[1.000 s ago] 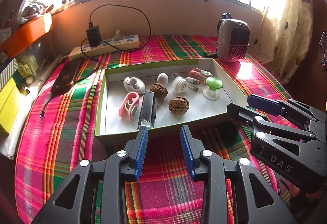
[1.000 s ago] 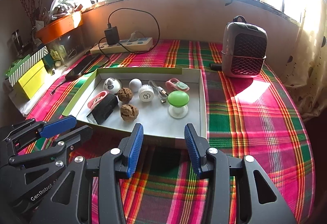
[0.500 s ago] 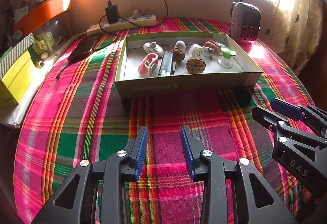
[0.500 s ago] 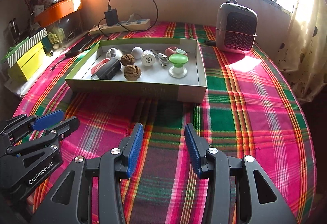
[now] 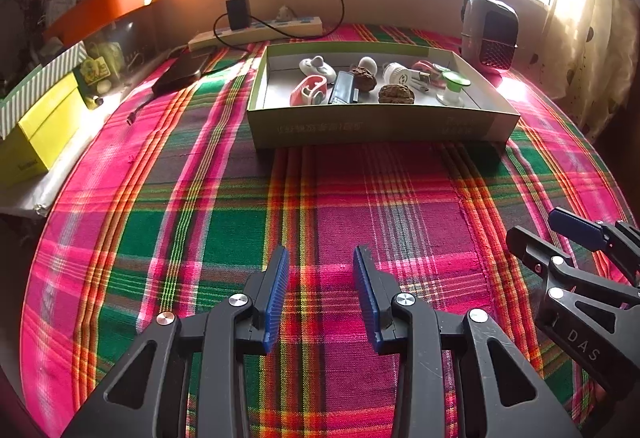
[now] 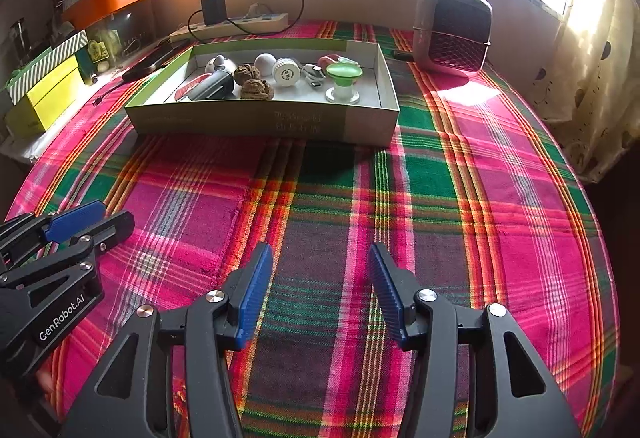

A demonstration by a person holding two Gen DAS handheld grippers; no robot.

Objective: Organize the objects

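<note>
Lower left, left gripper (image 5: 318, 292) empty with jaws parted; upper centre, cardboard box (image 5: 376, 124) on the plaid-covered table already holding walnuts (image 5: 395, 93) and trinkets; lower right, right gripper (image 6: 320, 288) empty, jaws just widened; sorting seemingly done.

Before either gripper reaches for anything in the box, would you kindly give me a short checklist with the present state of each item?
1. Left gripper empty, jaws apart: ok.
2. Right gripper empty; its jaws have just been opening, nothing between them: ok.
3. Box upright on the plaid cloth, open top: ok.
4. Cloth between grippers and box free of obstacles: ok.
5. Items in the box reachable singly: not ok; the two walnuts sit close against the black device.
6. Green-topped piece standing upright: ok.
</note>
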